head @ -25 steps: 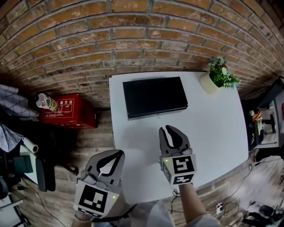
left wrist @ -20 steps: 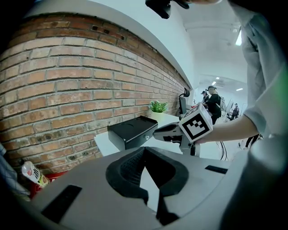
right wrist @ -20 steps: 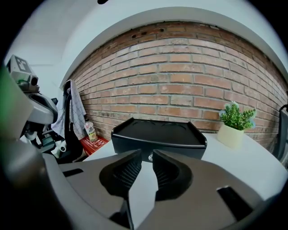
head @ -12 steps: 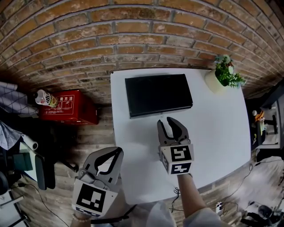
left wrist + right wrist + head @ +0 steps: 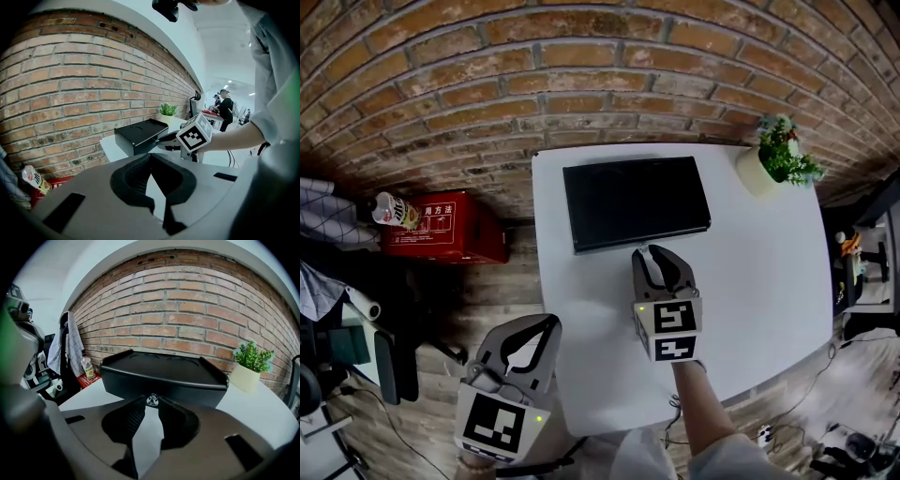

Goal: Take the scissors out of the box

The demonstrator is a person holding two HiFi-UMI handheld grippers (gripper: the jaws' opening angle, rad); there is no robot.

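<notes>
A flat black box lies shut at the back of the white table; no scissors show. A small clear knob sits on the front wall of the box. My right gripper points at that wall, and in the right gripper view its jaws stand a little apart with the knob just at their tips. My left gripper hangs shut and empty off the table's front left corner, above the floor; its view shows the box ahead.
A potted plant stands at the table's back right corner. On the floor to the left lie a red box and a bottle. A brick wall runs behind the table. People stand far off in the left gripper view.
My right gripper has moved forward across the table, bringing its tips up to the box's front wall. The left gripper has stayed where it was.
</notes>
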